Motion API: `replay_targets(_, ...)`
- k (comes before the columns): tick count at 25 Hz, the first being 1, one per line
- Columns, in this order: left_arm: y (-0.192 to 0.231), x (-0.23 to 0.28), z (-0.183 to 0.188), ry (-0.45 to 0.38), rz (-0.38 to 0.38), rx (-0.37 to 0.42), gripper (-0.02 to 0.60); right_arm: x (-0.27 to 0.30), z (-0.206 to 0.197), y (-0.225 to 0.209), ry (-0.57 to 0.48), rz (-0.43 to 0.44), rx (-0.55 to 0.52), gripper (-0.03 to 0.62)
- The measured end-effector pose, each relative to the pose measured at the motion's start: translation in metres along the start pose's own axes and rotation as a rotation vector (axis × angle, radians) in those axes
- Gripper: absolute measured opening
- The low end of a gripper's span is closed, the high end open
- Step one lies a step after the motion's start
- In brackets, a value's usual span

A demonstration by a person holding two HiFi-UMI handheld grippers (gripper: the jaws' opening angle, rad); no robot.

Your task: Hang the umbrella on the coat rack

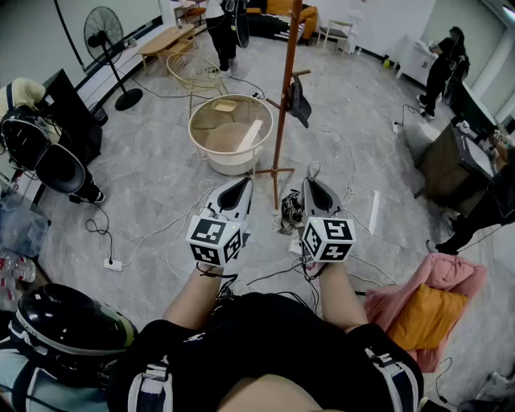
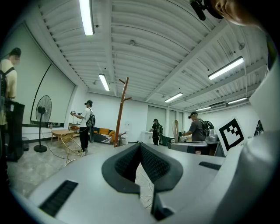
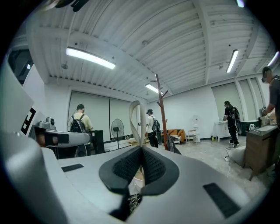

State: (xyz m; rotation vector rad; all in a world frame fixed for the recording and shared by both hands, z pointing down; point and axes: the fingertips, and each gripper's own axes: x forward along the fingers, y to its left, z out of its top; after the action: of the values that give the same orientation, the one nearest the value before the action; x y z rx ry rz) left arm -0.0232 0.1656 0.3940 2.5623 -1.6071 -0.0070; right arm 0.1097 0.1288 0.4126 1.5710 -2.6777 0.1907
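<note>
Grey marble floor (image 1: 161, 185), standing fan (image 1: 105, 34), orange sofa (image 1: 283, 8).

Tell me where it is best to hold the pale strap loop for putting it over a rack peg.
Hold its base, coming from below, as the right gripper does: the jaws are shut on the lower end, so the strap loop stands open above them, free for a coat rack peg. Gripping higher would probably flatten it.

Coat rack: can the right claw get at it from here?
Probably yes. The coat rack stands straight ahead of the right claw, with only cables on the floor nearby. The round tub sits left of that line. The claw is shut on a pale strap loop; one peg carries a dark item.
</note>
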Motion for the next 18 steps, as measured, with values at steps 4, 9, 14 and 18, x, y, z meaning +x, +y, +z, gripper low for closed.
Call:
replay_targets(4,0.002,-0.006,-0.003,0.008,-0.002,0.003,0.017,-0.005,-0.003,0.006,0.001,-0.004,0.012,0.017)
replay_targets(9,0.008,-0.009,-0.003,0.005,-0.003,-0.002,0.017,-0.005,-0.001,0.015,-0.022,0.004,0.019,0.017)
replay_targets(14,0.024,-0.003,-0.001,0.005,-0.010,-0.006,0.017,0.007,0.000,0.023,-0.013,0.003,0.018,0.017)
replay_targets(18,0.044,0.006,-0.001,-0.003,-0.018,-0.001,0.017,0.028,-0.001,0.025,-0.014,-0.002,0.012,0.017)
